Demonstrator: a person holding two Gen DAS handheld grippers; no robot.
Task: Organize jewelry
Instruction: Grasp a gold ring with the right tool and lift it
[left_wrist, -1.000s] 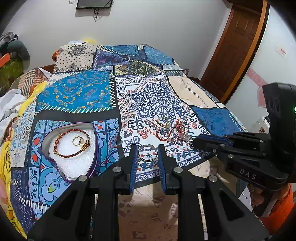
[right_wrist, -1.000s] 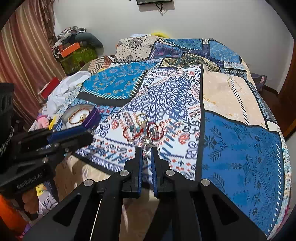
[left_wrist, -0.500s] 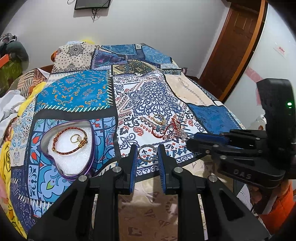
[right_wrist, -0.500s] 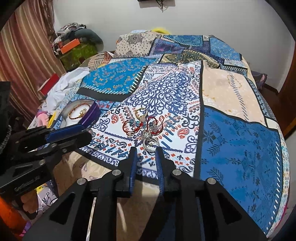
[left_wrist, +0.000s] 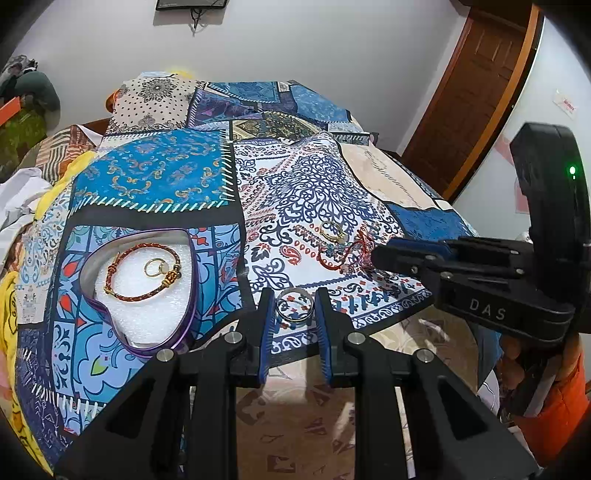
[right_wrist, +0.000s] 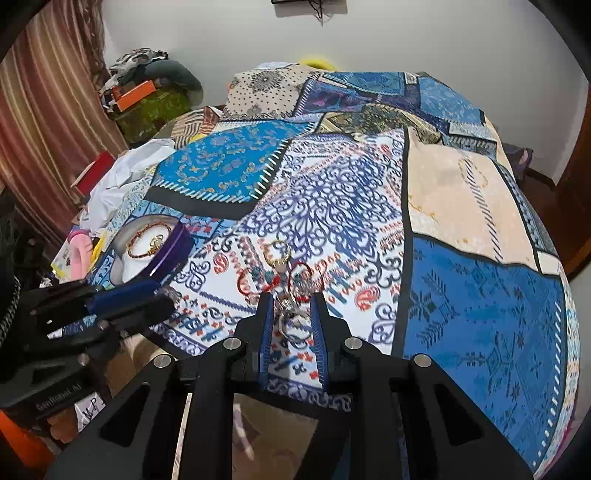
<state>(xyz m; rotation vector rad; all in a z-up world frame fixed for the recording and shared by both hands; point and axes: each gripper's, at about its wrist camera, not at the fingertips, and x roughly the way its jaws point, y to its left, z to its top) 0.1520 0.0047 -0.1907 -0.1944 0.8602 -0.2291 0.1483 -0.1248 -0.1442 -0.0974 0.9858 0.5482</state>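
Observation:
My left gripper (left_wrist: 294, 308) is shut on a silver ring (left_wrist: 294, 304), held above the patterned bedspread. A purple heart-shaped box (left_wrist: 186, 295) with white foam lies to its left; it holds a red braided bracelet (left_wrist: 142, 271) and a gold ring (left_wrist: 157, 266). My right gripper (right_wrist: 291, 314) is open, its fingers on either side of a silver ring with a charm (right_wrist: 291, 321). Just beyond lie red bangles (right_wrist: 301, 280) and a gold ring (right_wrist: 276, 251). The box (right_wrist: 170, 251) shows at the left of the right wrist view.
The patchwork bedspread (right_wrist: 480, 295) covers the bed. Clothes and a striped curtain (right_wrist: 37, 129) are at the left. A wooden door (left_wrist: 476, 96) is at the right. The bed's front edge runs just under both grippers.
My right gripper has opened and moved forward around the silver charm ring. My left gripper still holds its silver ring and has shifted slightly back from the jewelry pile.

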